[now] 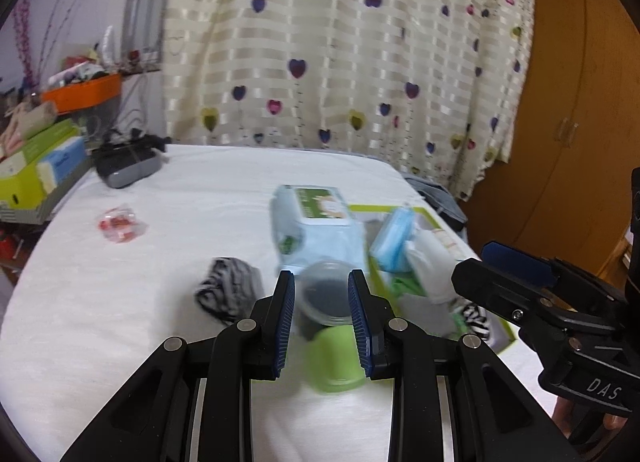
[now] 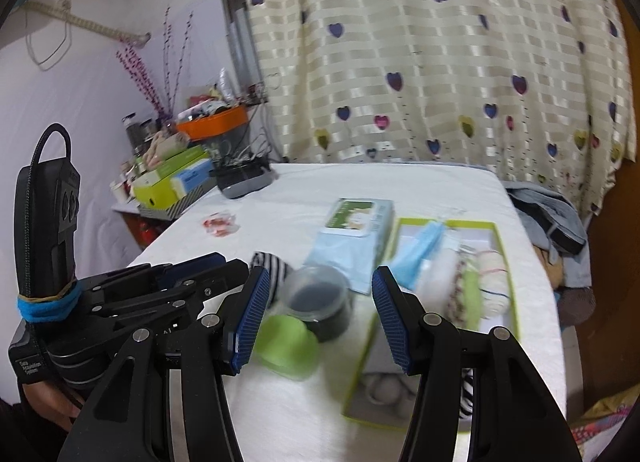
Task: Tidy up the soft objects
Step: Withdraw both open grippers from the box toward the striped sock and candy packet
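On the white bed a green-rimmed box (image 2: 506, 262) holds soft items: blue masks (image 2: 420, 258), rolled cloths and a zebra-striped piece. It also shows in the left wrist view (image 1: 436, 221). A striped sock (image 1: 228, 294) lies on the sheet to the left, also in the right wrist view (image 2: 272, 266). A clear jar with dark contents (image 1: 326, 298) stands beside its green lid (image 1: 336, 358). My left gripper (image 1: 322, 318) is open, its fingers either side of the jar and lid. My right gripper (image 2: 320, 318) is open above the jar (image 2: 320, 302) and box edge.
A tissue pack (image 1: 316, 217) lies behind the jar. A red-and-clear wrapper (image 1: 120, 225) and a dark device (image 1: 128, 161) lie at the far left. Stacked boxes and an orange tray (image 1: 84, 93) stand beside the bed. A heart-pattern curtain and a wooden wardrobe are behind.
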